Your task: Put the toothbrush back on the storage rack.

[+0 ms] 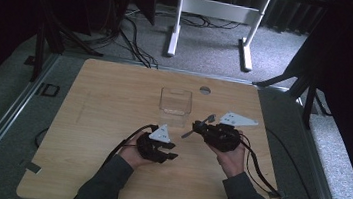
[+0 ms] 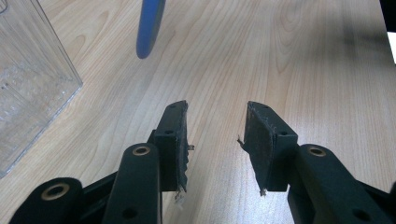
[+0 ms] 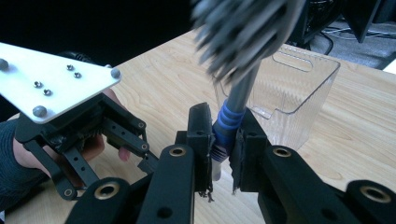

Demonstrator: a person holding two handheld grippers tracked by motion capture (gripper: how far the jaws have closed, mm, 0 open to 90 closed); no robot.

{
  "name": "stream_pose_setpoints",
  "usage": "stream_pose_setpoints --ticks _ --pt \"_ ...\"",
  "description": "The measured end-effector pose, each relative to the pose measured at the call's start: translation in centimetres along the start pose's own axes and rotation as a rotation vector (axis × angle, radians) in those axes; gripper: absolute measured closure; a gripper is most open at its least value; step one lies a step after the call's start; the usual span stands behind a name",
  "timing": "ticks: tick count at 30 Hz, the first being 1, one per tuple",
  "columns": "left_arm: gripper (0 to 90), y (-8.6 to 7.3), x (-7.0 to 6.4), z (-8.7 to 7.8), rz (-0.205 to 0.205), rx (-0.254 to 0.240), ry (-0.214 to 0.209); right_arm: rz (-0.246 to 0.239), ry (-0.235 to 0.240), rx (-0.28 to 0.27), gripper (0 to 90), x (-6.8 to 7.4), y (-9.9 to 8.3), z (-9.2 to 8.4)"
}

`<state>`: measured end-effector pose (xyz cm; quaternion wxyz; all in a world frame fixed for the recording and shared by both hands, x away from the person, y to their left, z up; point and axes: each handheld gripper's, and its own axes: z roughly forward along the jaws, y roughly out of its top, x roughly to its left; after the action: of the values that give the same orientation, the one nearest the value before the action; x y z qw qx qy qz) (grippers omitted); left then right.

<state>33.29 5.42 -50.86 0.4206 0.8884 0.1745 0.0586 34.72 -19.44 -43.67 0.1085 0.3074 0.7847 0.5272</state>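
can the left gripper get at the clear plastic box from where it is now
Probably yes. The left gripper is open and holds nothing, and bare wooden table lies between it and the clear plastic box. The brush in the right gripper hangs nearby, though off to the side.

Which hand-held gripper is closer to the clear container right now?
Right. The right hand-held gripper, gripping a brush, sits just beside the clear container; the left hand-held gripper is farther back.
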Motion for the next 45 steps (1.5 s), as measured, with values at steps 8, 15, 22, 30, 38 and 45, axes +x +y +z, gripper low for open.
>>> stream_pose_setpoints --ticks 8,15,22,30,38,45 --pt "59.4 0.0 -0.1 0.1 0.001 0.0 -0.004 -0.006 -0.003 -0.005 79.5 -0.4 0.2 0.1" --pt "59.4 0.0 -0.2 0.3 0.002 0.001 -0.005 -0.006 0.002 -0.019 79.4 -0.8 0.4 0.3" --pt "59.3 0.0 -0.1 0.2 -0.002 -0.002 -0.004 -0.025 0.003 -0.033 79.4 -0.8 0.7 0.6" --pt "59.4 0.0 -0.1 0.2 -0.003 -0.004 -0.005 -0.022 0.009 -0.044 79.4 -1.0 1.1 0.9" --pt "59.4 0.0 0.0 0.1 -0.001 -0.003 -0.003 -0.017 0.007 -0.054 79.5 -1.3 1.6 1.3" --pt "61.0 0.0 0.0 0.1 -0.003 -0.006 -0.01 -0.01 -0.001 -0.067 79.5 -1.9 1.9 1.1"
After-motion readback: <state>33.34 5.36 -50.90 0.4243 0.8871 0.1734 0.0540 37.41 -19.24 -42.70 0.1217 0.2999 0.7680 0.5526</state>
